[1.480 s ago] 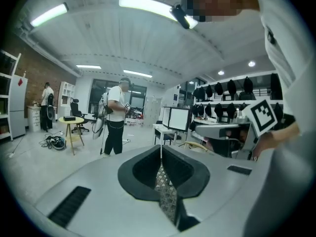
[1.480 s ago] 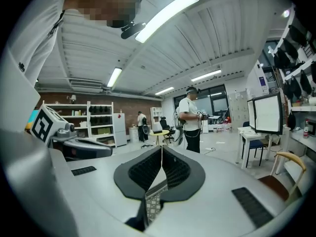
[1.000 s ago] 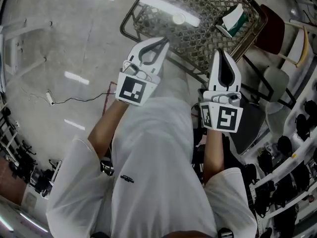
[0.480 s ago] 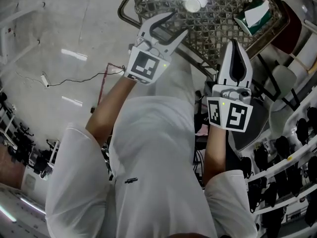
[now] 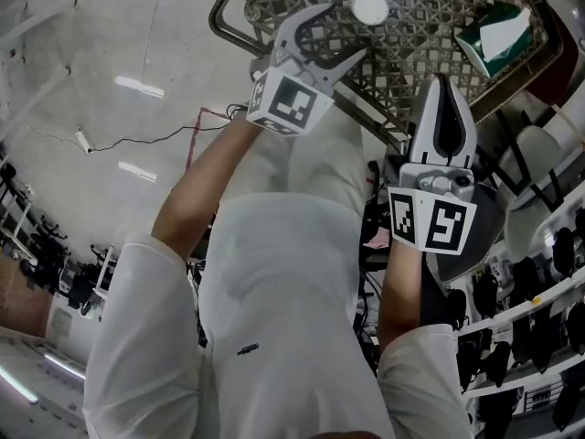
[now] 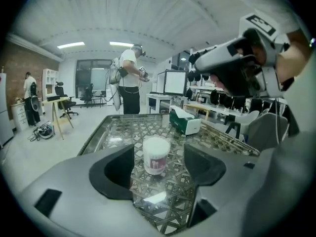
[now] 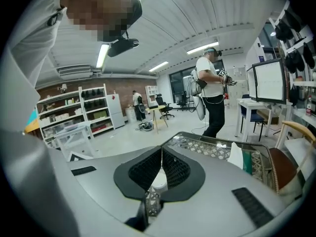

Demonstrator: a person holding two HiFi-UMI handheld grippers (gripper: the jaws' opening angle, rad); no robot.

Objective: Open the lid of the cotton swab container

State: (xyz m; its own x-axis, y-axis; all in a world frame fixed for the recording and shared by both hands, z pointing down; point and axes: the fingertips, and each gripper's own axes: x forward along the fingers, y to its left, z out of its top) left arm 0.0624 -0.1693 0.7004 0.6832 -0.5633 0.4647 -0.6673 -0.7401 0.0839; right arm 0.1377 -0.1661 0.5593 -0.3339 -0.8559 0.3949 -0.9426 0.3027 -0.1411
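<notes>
White cotton swab container [image 6: 156, 154] ahead of outstretched left hand-held gripper [image 5: 340, 33], jaws opening, empty; right hand-held gripper [image 5: 442, 90] closed

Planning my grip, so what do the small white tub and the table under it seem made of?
Tub: probably plastic, matte white all over, with a printed label on its side. Table: apparently a glossy glass top, since ceiling lights reflect in it, over a woven lattice, perhaps rattan or wire, in a metal-looking frame.
</notes>
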